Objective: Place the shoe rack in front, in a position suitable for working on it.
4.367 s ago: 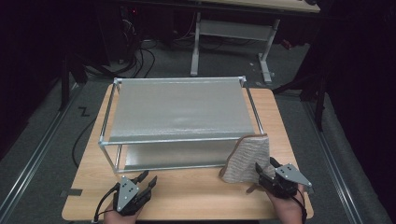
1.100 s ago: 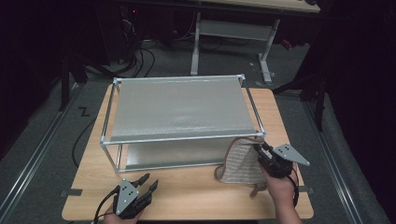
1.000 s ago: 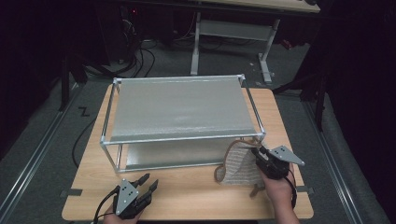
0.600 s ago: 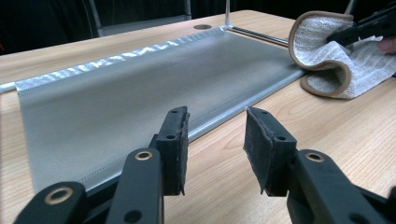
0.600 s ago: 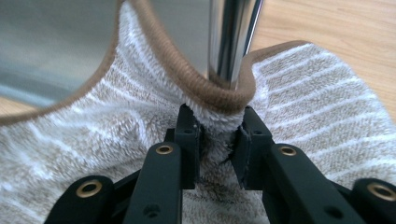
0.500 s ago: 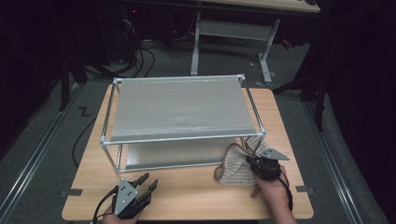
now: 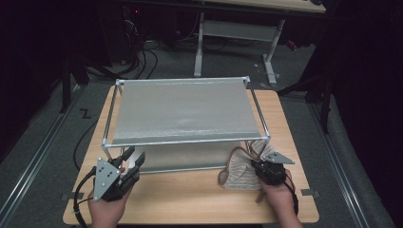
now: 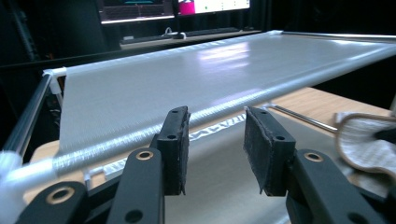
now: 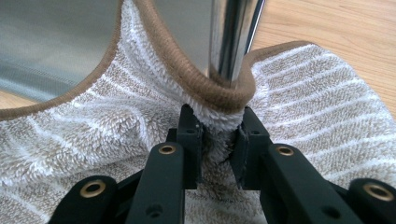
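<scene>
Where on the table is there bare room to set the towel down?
Bare wood lies along the table front, between the left gripper and the towel. The rack top is bare too. It is crowded at the rack's right front leg, where the right gripper presses the towel.

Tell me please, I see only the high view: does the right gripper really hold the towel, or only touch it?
Observer: It holds it. In the right gripper view the right gripper is shut on a fold of the towel, just under its brown hem.
Operator: Is the towel near the rack leg?
Observer: Yes, the hem bends against the chrome leg, right above the jaws.
Operator: And the left gripper, has it something?
Observer: No. In the left gripper view the left gripper is open with nothing between its pads, and it points at the rack's lower shelf.
</scene>
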